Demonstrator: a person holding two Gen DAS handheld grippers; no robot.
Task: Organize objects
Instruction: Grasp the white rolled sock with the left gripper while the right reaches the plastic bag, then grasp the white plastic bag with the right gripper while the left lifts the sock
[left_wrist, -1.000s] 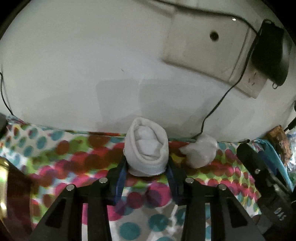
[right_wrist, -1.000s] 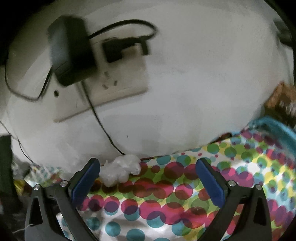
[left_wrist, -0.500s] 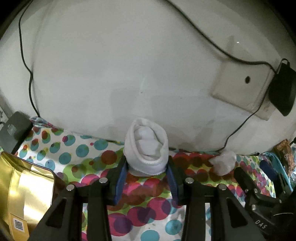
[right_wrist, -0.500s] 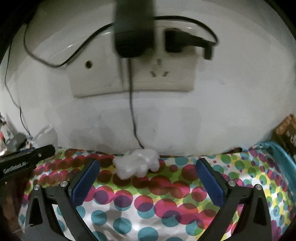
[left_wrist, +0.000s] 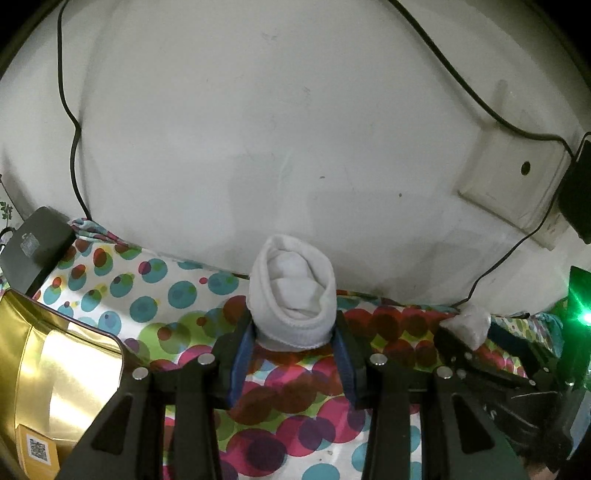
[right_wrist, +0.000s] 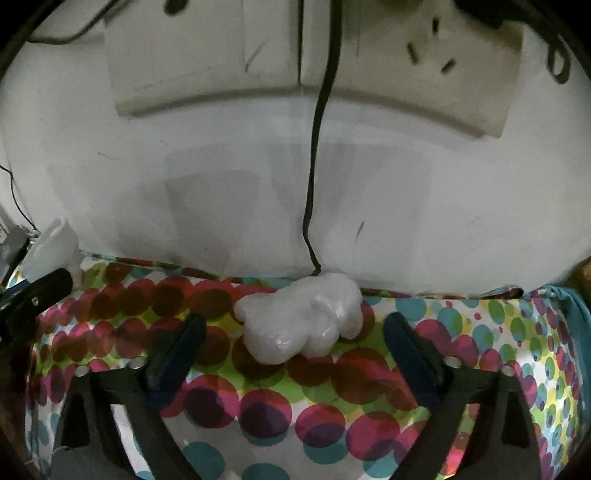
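Now we are closing our right gripper (right_wrist: 291, 347), jaws still clear, around the white wad (right_wrist: 301, 321) at the spotted cloth's (right_wrist: 332, 413) wall edge, while our left gripper (left_wrist: 293, 354) is clamping the rolled sock (left_wrist: 291, 299).

Black tool (left_wrist: 293, 350), blue pads (left_wrist: 240, 360)

left claw (left_wrist: 293, 345) clamped on rolled white sock (left_wrist: 291, 295), tilted down. right claw (right_wrist: 291, 347) tilted down too, jaws just been closing, pads clear of white wad (right_wrist: 303, 321) between them.

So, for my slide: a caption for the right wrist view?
Right claw, open, closing around a crumpled white plastic wad on the polka-dot cloth.
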